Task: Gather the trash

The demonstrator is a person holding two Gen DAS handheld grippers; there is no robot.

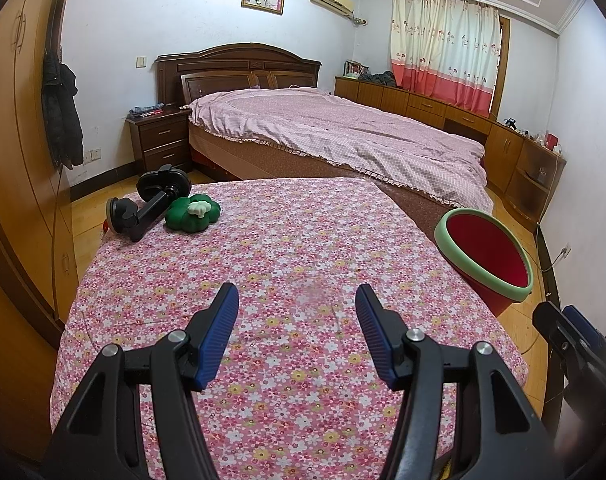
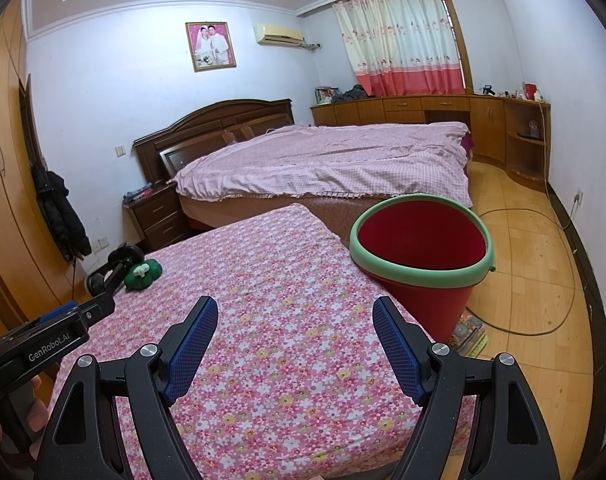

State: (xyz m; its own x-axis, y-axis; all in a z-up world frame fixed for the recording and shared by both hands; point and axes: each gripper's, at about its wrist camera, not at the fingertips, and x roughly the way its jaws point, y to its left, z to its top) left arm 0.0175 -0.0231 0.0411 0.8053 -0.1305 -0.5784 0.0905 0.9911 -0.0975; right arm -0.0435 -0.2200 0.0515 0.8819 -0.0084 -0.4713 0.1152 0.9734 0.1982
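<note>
A red bin with a green rim (image 1: 487,254) stands on the floor by the table's right edge; it also shows in the right wrist view (image 2: 421,244). Its inside looks empty. A green flower-shaped toy (image 1: 193,213) and a black suction-cup holder (image 1: 151,204) lie at the table's far left corner; both show in the right wrist view, the toy (image 2: 143,274) beside the holder (image 2: 113,268). My left gripper (image 1: 297,300) is open and empty above the floral tablecloth (image 1: 287,240). My right gripper (image 2: 295,312) is open and empty above the table's near right part.
A bed with a pink cover (image 1: 335,128) stands behind the table. A nightstand (image 1: 161,142) is left of it. Wooden wardrobes (image 1: 19,160) line the left wall, low cabinets (image 2: 423,110) the far wall. A cable (image 2: 551,280) runs over the wooden floor at right.
</note>
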